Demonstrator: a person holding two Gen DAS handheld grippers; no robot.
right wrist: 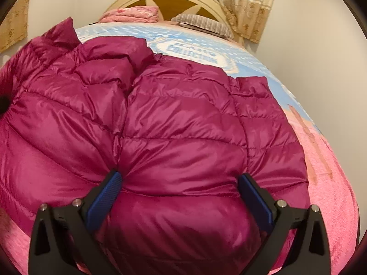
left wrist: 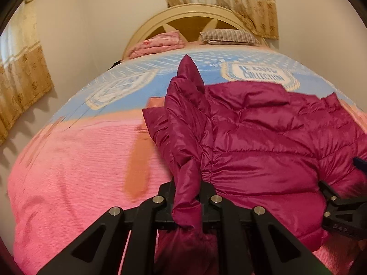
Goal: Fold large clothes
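Left wrist view first — the left claw (left wrist: 188,198) is clenched on a thin ridge of the magenta puffer jacket (left wrist: 263,137), low centre of the frame, and that pinched fold runs up the middle of the picture to a peak. The rest of the jacket spreads to the right over the pink bedspread (left wrist: 80,160). At the right edge, the right claw (left wrist: 339,183) pokes in against the jacket's hem. The risk here: the shell looks slick and shiny, and the grip holds only a narrow fold, so a sharp tug could, I judge, let it slide out and drop the fold crooked. Writing — on the blue blanket (left wrist: 137,68), upper right of centre, a white badge reads "COLLECTION"; the line above it is too blurred to make out.

Right wrist view now — the right claw (right wrist: 182,197) stands wide open, its blue pads (right wrist: 107,197) straddling a fat bulge of the jacket (right wrist: 183,114) in the lower centre, touching it but not clamped. The danger: closing on so much padding may give a bulky grab that springs free, or drags the bedspread (right wrist: 332,206) along. The same badge shows at upper centre — "COLLECTION" legible, the upper word not.
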